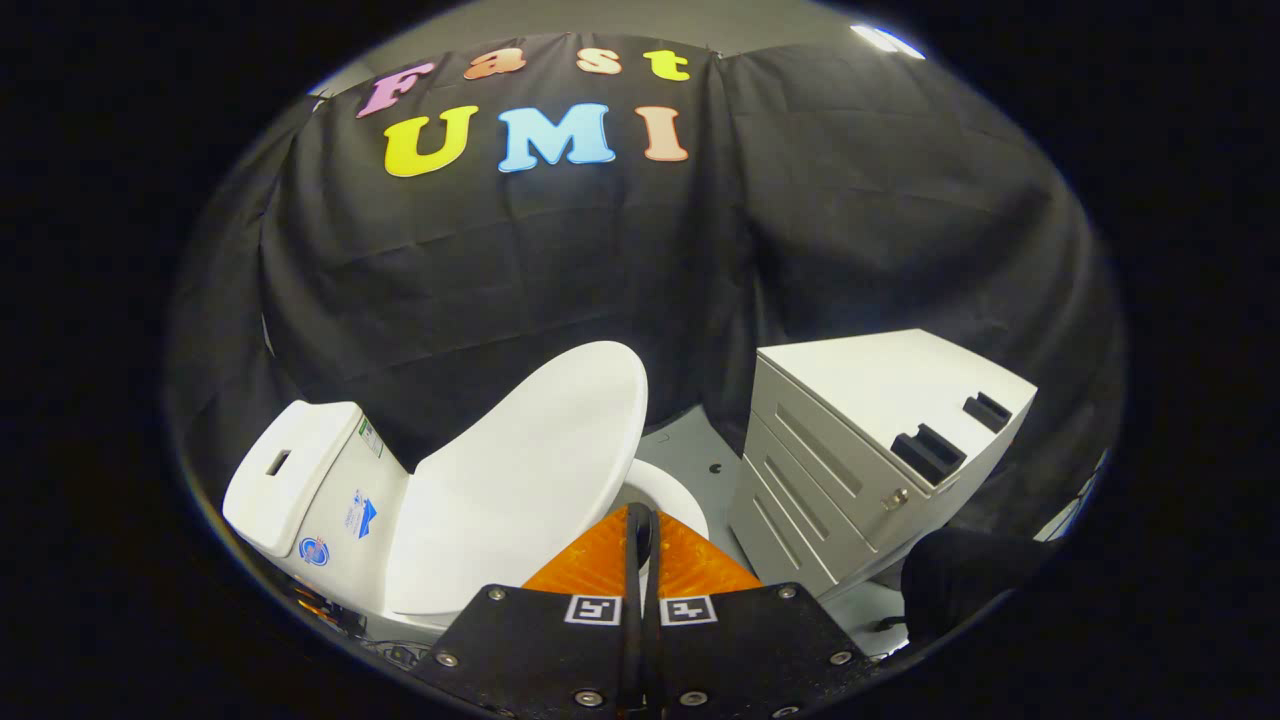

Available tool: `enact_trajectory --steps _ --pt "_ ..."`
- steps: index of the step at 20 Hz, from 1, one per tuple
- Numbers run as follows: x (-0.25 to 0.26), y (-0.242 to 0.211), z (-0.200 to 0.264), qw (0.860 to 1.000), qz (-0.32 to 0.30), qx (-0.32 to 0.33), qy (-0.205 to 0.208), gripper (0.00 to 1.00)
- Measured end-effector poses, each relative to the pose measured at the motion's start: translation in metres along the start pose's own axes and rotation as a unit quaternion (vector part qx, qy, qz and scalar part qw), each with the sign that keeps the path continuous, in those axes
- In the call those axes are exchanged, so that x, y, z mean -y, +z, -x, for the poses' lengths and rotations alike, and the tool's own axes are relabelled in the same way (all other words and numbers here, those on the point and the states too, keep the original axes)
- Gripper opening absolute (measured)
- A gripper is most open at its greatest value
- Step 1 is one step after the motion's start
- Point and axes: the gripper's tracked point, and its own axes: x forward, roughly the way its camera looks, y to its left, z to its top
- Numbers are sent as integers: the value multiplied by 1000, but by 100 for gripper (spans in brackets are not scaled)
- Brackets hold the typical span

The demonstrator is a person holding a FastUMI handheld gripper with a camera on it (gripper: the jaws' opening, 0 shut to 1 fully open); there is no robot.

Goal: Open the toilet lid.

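A black cloth wall point(850, 230) closes off the back of the booth, hanging in creases behind everything else. In front of it, to the right of the gripper, stands a white metal drawer cabinet point(880, 440) with a flat top, stacked drawer fronts with recessed pulls, a small round lock, and two dark slots cut into its top edge. To the left stands a white ceramic toilet point(330, 500), its boxy cistern carrying a slot-shaped opening on top and a few small stickers on its side. The white, smooth, oval plastic toilet lid point(530, 470) is raised off the bowl, tilted up and leaning back toward the cistern, its broad face turned toward the gripper and its rounded tip the highest point of the toilet. Just to the right of the lid, a curved piece of the white bowl rim point(668, 495) shows beyond the fingertips. A strip of grey floor point(700, 460) runs between toilet and cabinet, with a small dark mark on it. A dark, rounded shape point(960, 580) lies low beside the cabinet's base; what it is cannot be told. The gripper point(640, 525) sits just ahead of the bowl rim, its two fingers pressed together with only a thin seam between them, nothing held, and apart from the lid.
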Motion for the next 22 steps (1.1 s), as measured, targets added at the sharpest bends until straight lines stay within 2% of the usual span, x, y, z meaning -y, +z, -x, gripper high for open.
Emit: enact_trajectory --steps 4,11,19,22 --pt "-23 23 17 999 48 21 -2 0" --pt "-51 48 38 996 75 37 15 0" --pt "-98 79 67 990 113 73 47 0" --pt "-124 91 78 986 114 97 74 0"
